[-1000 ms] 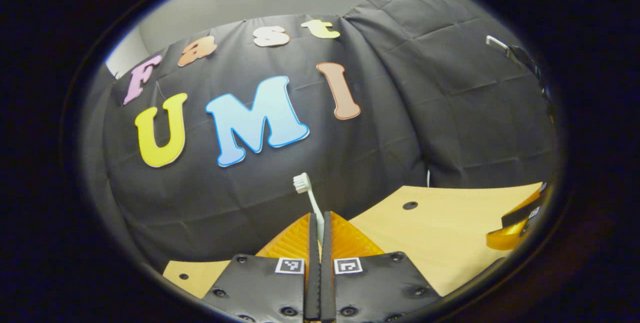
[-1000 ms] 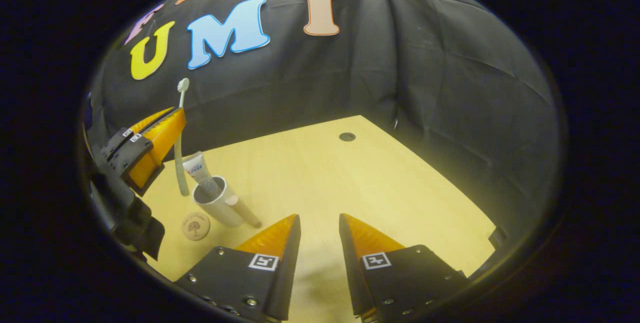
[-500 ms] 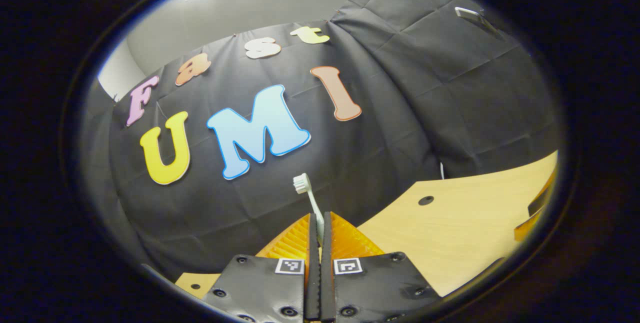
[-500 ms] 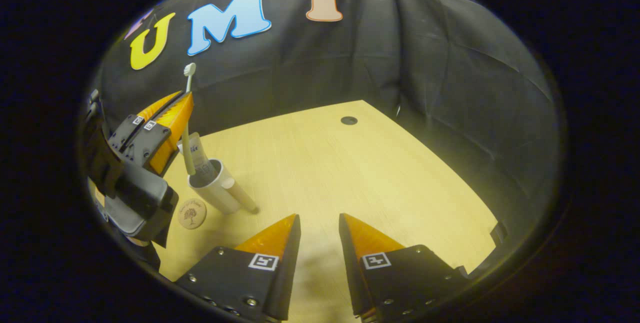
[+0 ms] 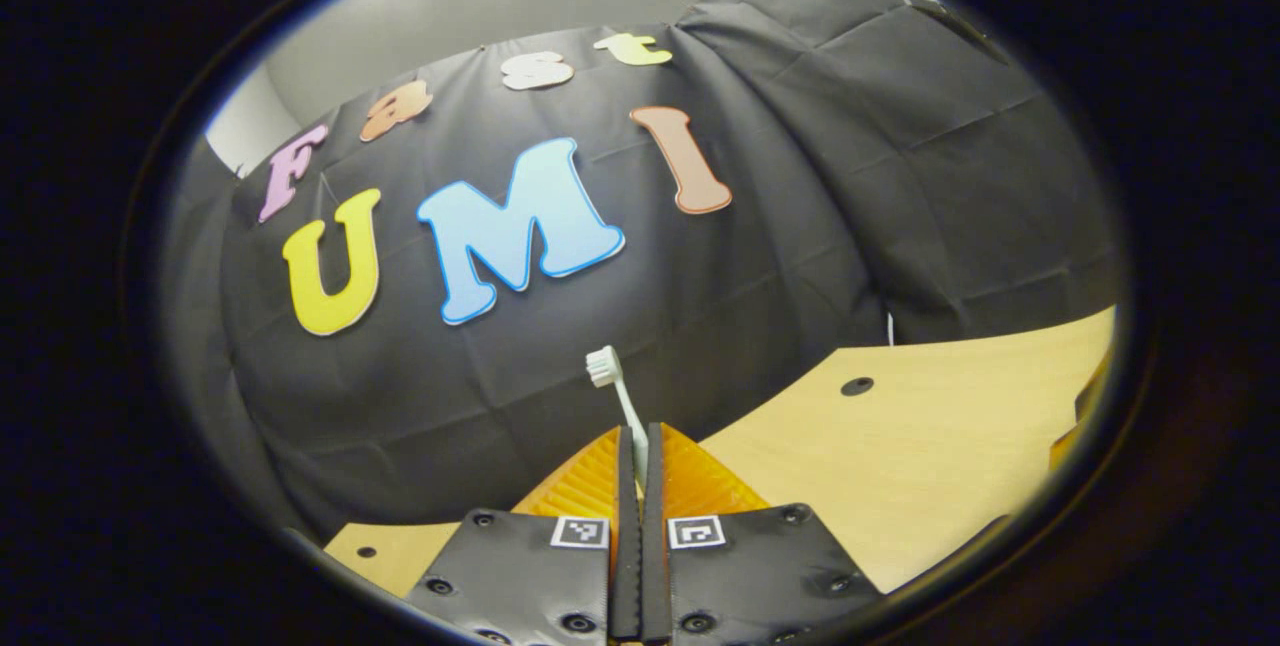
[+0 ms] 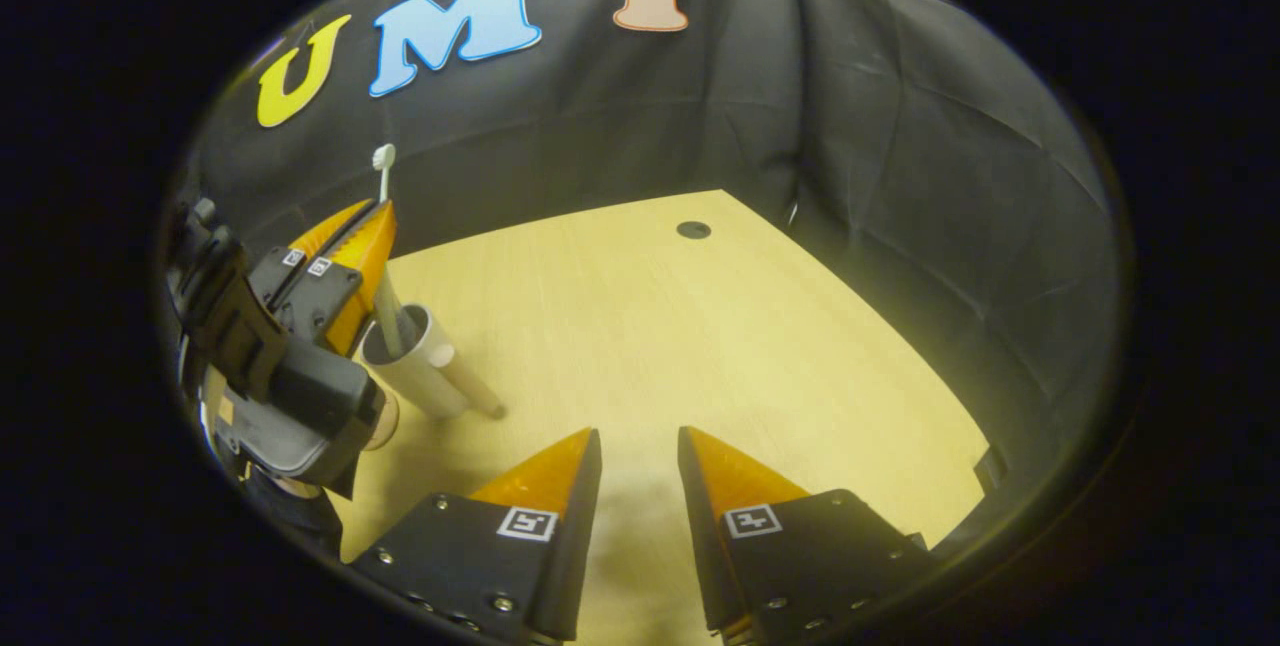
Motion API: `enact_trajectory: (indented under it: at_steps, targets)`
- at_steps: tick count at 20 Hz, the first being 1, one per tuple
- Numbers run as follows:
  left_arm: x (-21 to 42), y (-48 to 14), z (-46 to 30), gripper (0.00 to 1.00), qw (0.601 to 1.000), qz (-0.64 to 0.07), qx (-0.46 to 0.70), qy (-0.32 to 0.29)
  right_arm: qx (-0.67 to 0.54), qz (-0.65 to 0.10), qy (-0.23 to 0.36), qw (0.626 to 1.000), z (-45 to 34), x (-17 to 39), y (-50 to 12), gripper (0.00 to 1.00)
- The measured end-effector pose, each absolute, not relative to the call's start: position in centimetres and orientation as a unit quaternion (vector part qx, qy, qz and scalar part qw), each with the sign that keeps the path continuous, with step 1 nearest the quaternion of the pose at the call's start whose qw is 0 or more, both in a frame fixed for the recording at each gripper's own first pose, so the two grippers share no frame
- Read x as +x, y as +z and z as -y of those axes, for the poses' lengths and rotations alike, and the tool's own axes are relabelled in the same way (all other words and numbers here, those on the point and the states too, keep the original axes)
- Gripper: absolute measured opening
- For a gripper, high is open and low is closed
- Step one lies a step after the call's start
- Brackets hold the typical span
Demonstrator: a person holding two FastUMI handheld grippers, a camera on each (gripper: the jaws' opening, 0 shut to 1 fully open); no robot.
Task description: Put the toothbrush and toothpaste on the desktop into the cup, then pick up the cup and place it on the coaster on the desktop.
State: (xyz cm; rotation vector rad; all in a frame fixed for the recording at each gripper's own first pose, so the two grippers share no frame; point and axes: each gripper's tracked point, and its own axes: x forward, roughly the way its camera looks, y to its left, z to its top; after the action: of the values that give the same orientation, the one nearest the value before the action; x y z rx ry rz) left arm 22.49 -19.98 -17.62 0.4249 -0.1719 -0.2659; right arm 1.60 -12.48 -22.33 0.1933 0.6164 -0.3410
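Note:
My left gripper (image 5: 637, 431) is shut on a pale toothbrush (image 5: 618, 396) whose bristle head rises above the fingertips. In the right gripper view that same left gripper (image 6: 370, 226) hangs over a white cup (image 6: 425, 366) at the left of the wooden desktop (image 6: 700, 346), and the toothbrush (image 6: 385, 226) stands upright with its lower end inside the cup's mouth. The toothpaste is hidden behind the gripper. A round wooden coaster (image 6: 385, 421) peeks out just left of the cup. My right gripper (image 6: 638, 441) is open above the near middle of the desktop, holding nothing.
A small dark hole (image 6: 692, 229) sits near the desktop's far edge. The black cloth wall closes off the back and right side. The desktop's far corner (image 5: 860, 386) shows in the left gripper view.
The left gripper has moved right and down with the toothbrush, so its lower end now sits in the cup. It now covers the toothpaste and most of the coaster. The right gripper stays open.

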Motion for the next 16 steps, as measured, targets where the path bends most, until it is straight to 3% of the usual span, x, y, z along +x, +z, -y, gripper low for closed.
enact_trajectory:
  at_steps: [4, 8, 9, 14, 15, 16]
  targets:
    - [22.4, -18.5, 20.0, 0.07, 0.968, 0.071, 0.198, -0.133, 0.095, -0.304, -0.164, 0.934, 12.2, 1.8, -22.4, 0.46]
    - [22.2, -18.2, 19.5, 0.18, 0.97, 0.07, 0.191, -0.13, 0.097, -0.303, -0.159, 0.935, 11.9, 2.0, -22.2, 0.46]
    - [22.1, -18.2, 19.4, 0.38, 0.971, 0.068, 0.188, -0.13, 0.098, -0.302, -0.157, 0.935, 11.8, 2.1, -22.2, 0.46]
    - [21.7, -18.1, 18.4, 0.42, 0.972, 0.063, 0.187, -0.124, 0.104, -0.299, -0.153, 0.936, 11.4, 2.4, -22.0, 0.46]
    - [21.5, -17.8, 18.1, 0.33, 0.973, 0.067, 0.186, -0.122, 0.106, -0.298, -0.152, 0.936, 11.3, 2.3, -21.8, 0.46]
    - [21.4, -17.2, 18.0, 0.55, 0.973, 0.073, 0.182, -0.122, 0.109, -0.297, -0.151, 0.937, 11.2, 2.4, -21.8, 0.46]
